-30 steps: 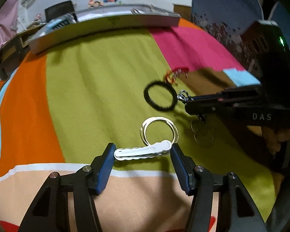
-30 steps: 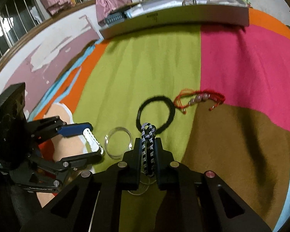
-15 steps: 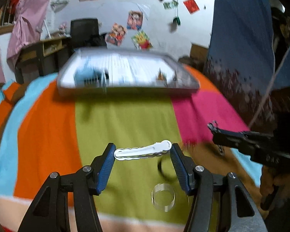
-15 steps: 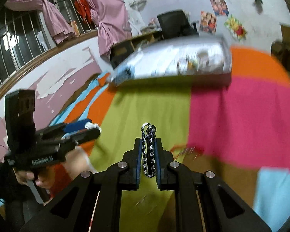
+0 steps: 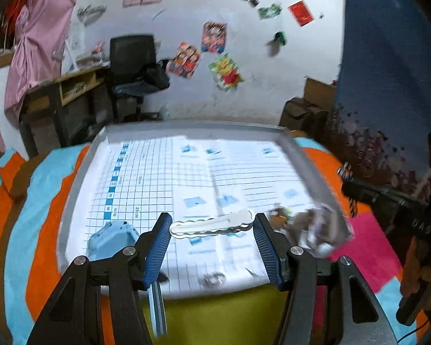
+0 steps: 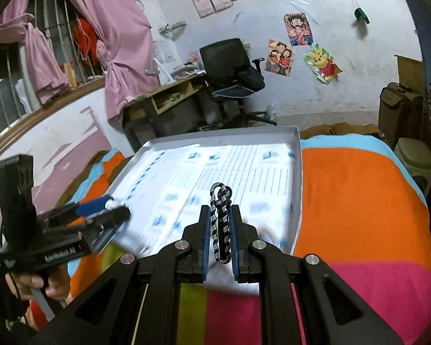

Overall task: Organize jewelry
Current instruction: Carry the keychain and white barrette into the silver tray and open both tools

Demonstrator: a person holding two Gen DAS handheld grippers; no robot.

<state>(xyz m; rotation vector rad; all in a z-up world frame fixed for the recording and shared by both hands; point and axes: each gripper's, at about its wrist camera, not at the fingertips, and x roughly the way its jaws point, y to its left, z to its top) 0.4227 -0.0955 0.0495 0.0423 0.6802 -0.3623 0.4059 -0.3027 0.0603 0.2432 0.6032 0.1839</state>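
White plastic, a scalloped hair clip (image 5: 212, 224), spans our left claw (image 5: 211, 240), pinched only by its two ends between wide-set blue pads, above the near part of the tray (image 5: 71, 198). Our right claw (image 6: 220, 240) is nearly closed on a black-and-white twisted hair tie (image 6: 221, 221), over the tray's near right side. We judge the clip the likelier loss: an end-to-end grip can let it pivot or spring out. Releasing from height may bounce either piece over the low rim onto the striped blanket (image 6: 359, 201), or onto the blurred trinkets (image 5: 316, 224) at the tray's right edge.
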